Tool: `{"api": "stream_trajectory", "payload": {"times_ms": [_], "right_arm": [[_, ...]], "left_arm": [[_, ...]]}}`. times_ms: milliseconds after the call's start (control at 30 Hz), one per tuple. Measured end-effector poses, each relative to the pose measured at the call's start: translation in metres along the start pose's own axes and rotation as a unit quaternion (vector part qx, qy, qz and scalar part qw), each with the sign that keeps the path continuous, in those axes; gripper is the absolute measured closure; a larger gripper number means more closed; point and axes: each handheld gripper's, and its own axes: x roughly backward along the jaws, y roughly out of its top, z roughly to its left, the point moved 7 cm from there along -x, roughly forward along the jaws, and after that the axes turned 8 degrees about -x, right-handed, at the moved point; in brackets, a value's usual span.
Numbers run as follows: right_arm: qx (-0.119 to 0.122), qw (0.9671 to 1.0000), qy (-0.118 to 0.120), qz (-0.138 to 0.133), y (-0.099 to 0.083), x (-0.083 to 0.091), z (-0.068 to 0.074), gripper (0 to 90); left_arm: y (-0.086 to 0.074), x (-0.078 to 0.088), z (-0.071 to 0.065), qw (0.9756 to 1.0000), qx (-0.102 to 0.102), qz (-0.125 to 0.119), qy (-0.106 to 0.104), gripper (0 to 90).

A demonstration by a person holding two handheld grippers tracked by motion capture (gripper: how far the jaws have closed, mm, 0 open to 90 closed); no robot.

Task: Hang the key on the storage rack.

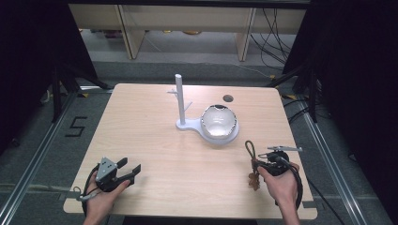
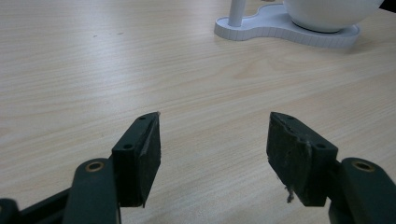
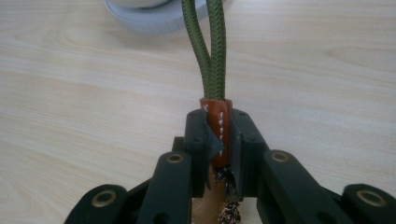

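Fingers (image 3: 198, 140) pinching keychain (image 3: 218, 122), left gripper (image 2: 212, 154) agape

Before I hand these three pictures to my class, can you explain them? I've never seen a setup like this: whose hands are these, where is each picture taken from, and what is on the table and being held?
No robot here: a person holds a two-jawed tool in each hand. The high view looks down on a wooden table; the other two come from cameras riding on each tool, looking along its black jaws. The left tool is open and empty, low over bare wood. The right tool is shut on a keychain strap: an orange-brown stitched sleeve with a green cord loop sticking forward. Farther back stands a white stand with a post and small pegs, and a shiny bowl sits on its base.
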Motion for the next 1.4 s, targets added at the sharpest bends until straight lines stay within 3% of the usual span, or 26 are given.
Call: {"api": "stream_trajectory", "payload": {"times_ms": [100,200,333,400,433,467,500,533,567,667,700,800,833,867,933,1000,1033,1067,1100,1167,1200,1233,1267,1333,1367,1400], "right_arm": [[0.006,0.9996,0.009,-0.026,0.001,0.0,-0.002,79.3],[0.032,0.9973,0.029,-0.059,0.003,0.001,-0.003,79.3],[0.031,0.994,0.05,-0.092,0.004,0.005,-0.001,79.2],[0.015,0.9945,0.046,-0.093,0.001,0.006,0.001,79.2],[0.039,0.9918,0.053,-0.11,0.003,0.005,-0.001,79.3],[0.042,0.9916,0.053,-0.11,0.003,0.006,-0.002,79.3],[0.019,0.9917,0.057,-0.114,0.001,0.006,0.002,79.3],[0.028,0.9908,0.054,-0.12,0.002,0.006,0.001,79.3],[0.047,0.9871,0.066,-0.138,0.004,0.005,0.0,79.2],[0.037,0.9859,0.068,-0.149,0.004,0.006,0.005,79.3],[0.054,0.9824,0.071,-0.164,0.006,0.006,0.004,79.2],[0.046,0.9809,0.072,-0.174,0.006,0.009,0.01,79.3],[0.06,0.9777,0.081,-0.184,0.008,0.008,0.01,79.3],[0.049,0.9767,0.08,-0.193,0.008,0.008,0.013,79.3],[0.066,0.9751,0.077,-0.197,0.01,0.012,0.013,79.3],[0.06,0.9747,0.082,-0.199,0.01,0.012,0.015,79.3],[0.07,0.9722,0.085,-0.207,0.011,0.013,0.015,79.3],[0.046,0.9736,0.094,-0.203,0.009,0.014,0.019,79.3],[0.07,0.9697,0.094,-0.214,0.012,0.012,0.017,79.3],[0.053,0.9715,0.096,-0.21,0.009,0.014,0.021,79.3],[0.072,0.9691,0.094,-0.216,0.011,0.014,0.02,79.3],[0.078,0.9676,0.09,-0.223,0.011,0.015,0.021,79.3],[0.072,0.9687,0.093,-0.219,0.01,0.016,0.022,79.4],[0.083,0.9645,0.099,-0.23,0.012,0.017,0.024,79.3],[0.067,0.9674,0.093,-0.226,0.011,0.018,0.025,79.3],[0.081,0.965,0.099,-0.229,0.012,0.018,0.025,79.3]], "left_arm": [[0.0,0.0,0.0,1.0,0.0,0.0,0.0,34.7],[0.0,0.0,0.0,1.0,-0.003,0.001,0.003,34.8],[0.0,0.0,0.0,1.0,0.0,-0.002,0.001,35.0],[0.0,0.0,0.0,1.0,-0.001,-0.003,0.002,35.0],[0.0,0.0,0.0,1.0,-0.002,-0.003,0.002,35.1],[0.0,0.0,0.0,1.0,-0.002,-0.002,0.002,35.1],[0.0,0.0,0.0,1.0,-0.002,-0.002,0.002,35.1],[0.0,0.0,0.0,1.0,-0.002,-0.003,0.003,35.1],[0.0,0.0,-0.001,1.0,0.001,-0.003,0.004,35.1],[0.0,0.0,-0.001,1.0,-0.001,-0.003,0.003,35.1],[0.001,0.0,-0.001,1.0,0.0,-0.004,0.003,35.1],[0.001,0.001,-0.002,1.0,-0.001,-0.004,0.003,35.0],[0.002,0.001,-0.002,1.0,-0.002,-0.004,0.004,35.0],[0.003,0.002,-0.001,1.0,-0.001,-0.007,0.006,34.9],[0.005,0.003,-0.001,0.9999,0.004,-0.011,0.01,34.6],[0.007,0.004,0.0,0.9998,0.007,-0.018,0.011,34.5],[0.009,0.003,0.0,0.9996,0.007,-0.025,0.01,34.4],[0.009,0.005,0.0,0.9996,0.009,-0.022,0.013,34.2],[0.009,0.005,0.0,0.9996,0.009,-0.022,0.013,34.0],[0.011,0.005,-0.001,0.9995,0.009,-0.03,0.009,33.7],[0.012,0.006,-0.001,0.9995,0.011,-0.028,0.01,33.6],[0.013,0.006,-0.001,0.9994,0.014,-0.032,0.009,33.5],[0.014,0.006,-0.002,0.9991,0.021,-0.037,0.004,33.3],[0.016,0.007,-0.003,0.9988,0.024,-0.043,-0.001,32.9],[0.017,0.008,-0.004,0.9989,0.023,-0.042,0.0,32.9],[0.018,0.008,-0.005,0.9987,0.025,-0.045,-0.002,32.8]]}}
